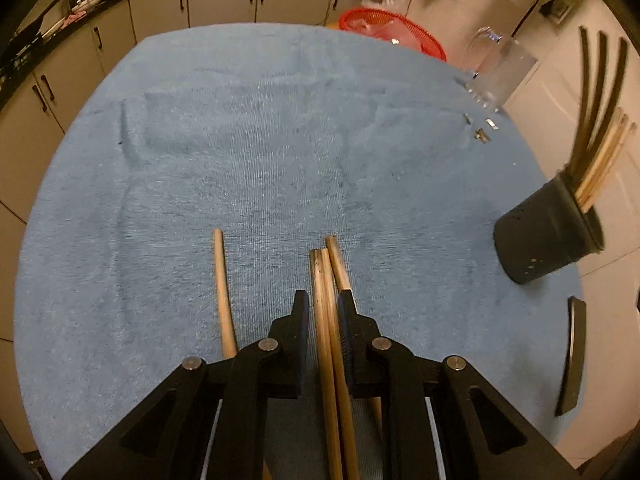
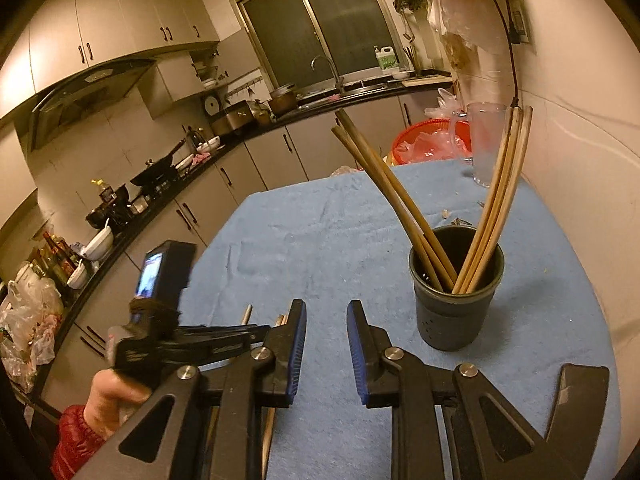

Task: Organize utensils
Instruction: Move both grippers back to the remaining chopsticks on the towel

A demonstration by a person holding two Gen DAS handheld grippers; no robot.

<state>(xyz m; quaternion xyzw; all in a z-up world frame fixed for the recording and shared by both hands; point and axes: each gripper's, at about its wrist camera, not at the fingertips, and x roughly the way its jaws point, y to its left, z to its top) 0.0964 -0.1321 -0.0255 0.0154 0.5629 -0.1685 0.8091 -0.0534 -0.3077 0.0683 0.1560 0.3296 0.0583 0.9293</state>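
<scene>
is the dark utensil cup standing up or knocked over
Upright. The dark cup stands on the blue towel, mouth up, with chopsticks leaning out of it.

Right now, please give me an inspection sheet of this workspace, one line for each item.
Surface: blue towel covers the table.
Job's things: dark holder upright with chopsticks inside; three loose chopsticks on the towel.
Clutter: clear pitcher, red basket, small metal bits.
Grippers: left gripper jaws around two chopsticks; right gripper open, empty.
Cables: black cable on the wall.
Surroundings: kitchen counter, cabinets, sink.
</scene>
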